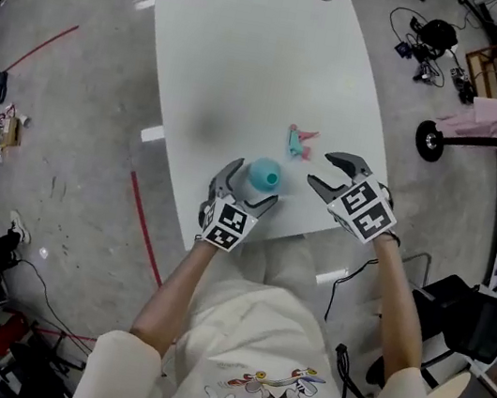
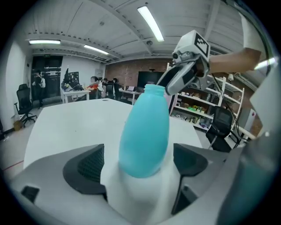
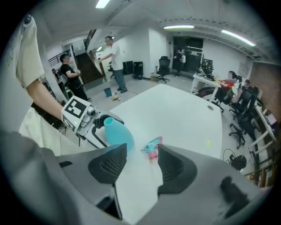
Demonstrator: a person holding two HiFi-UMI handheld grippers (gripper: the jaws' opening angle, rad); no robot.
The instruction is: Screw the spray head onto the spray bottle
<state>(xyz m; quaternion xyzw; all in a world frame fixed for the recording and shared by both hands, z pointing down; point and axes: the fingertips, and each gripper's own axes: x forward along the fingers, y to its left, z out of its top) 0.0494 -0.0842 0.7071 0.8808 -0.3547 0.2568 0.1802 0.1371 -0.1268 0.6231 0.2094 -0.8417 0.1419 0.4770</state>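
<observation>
Head view: open-necked bottle (image 1: 264, 175) upright, spray head (image 1: 299, 141) nearby.

Count: 1 white table (image 1: 255, 52), 1 teal spray bottle (image 1: 265, 173), 1 pink-and-teal spray head (image 1: 300, 142), 2 grippers: left gripper (image 1: 245, 189), right gripper (image 1: 322, 169).

Both forearms reach forward; left gripper (image 1: 246, 188) and right gripper (image 1: 322, 170) tilt downward, fingers (image 3: 109, 163) spread apart.
</observation>
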